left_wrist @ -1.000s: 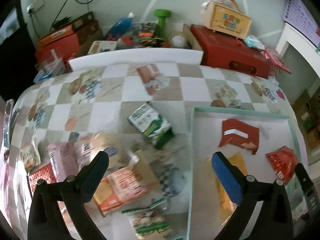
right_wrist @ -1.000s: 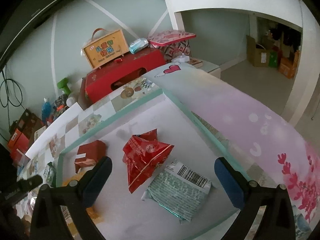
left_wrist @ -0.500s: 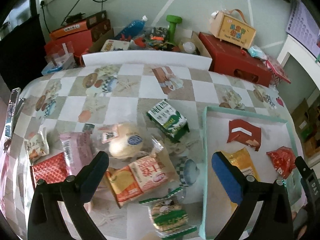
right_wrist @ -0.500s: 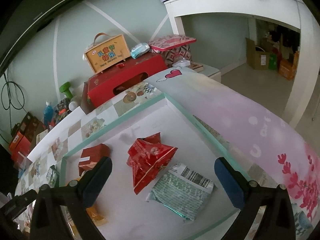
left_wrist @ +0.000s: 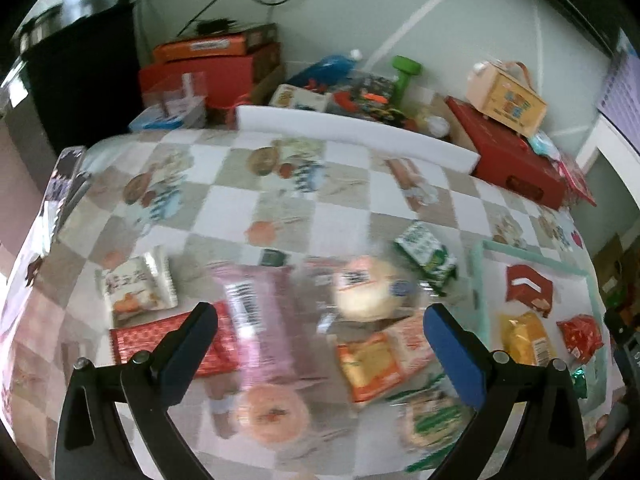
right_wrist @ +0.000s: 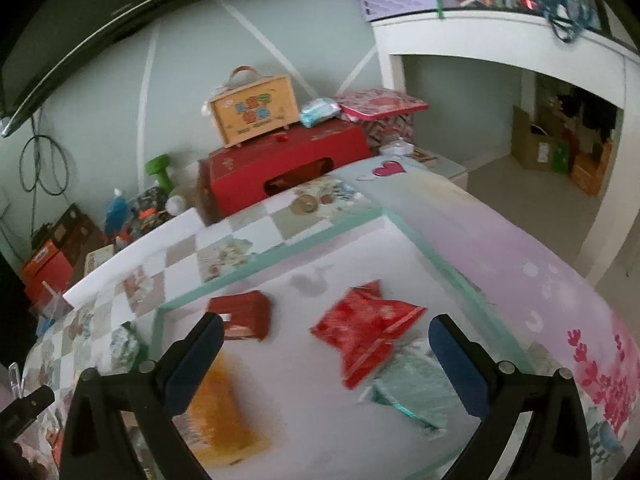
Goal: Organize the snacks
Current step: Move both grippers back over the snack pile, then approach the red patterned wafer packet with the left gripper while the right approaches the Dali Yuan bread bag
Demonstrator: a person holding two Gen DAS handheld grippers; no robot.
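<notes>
left hand-held gripper | spread wide, empty | above pink packet

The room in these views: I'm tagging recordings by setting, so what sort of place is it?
Most likely a lived-in home room: a table under a checked tablecloth, gift boxes such as the red box stacked along the wall, and a white built-in desk.

Tablecloth: smooth, slightly shiny checked sheet, plastic-looking.
Tray: matt white floor, pale green rim.
Red packet, inside the tray: glossy crinkled foil.
Teal packet, beside the red packet: shiny film.
Pink packet, left of the tray: glossy plastic wrap, blurred.
Left gripper: matt black plastic arms, blue pads.
Red box, beyond the tray: matt cardboard.
</notes>
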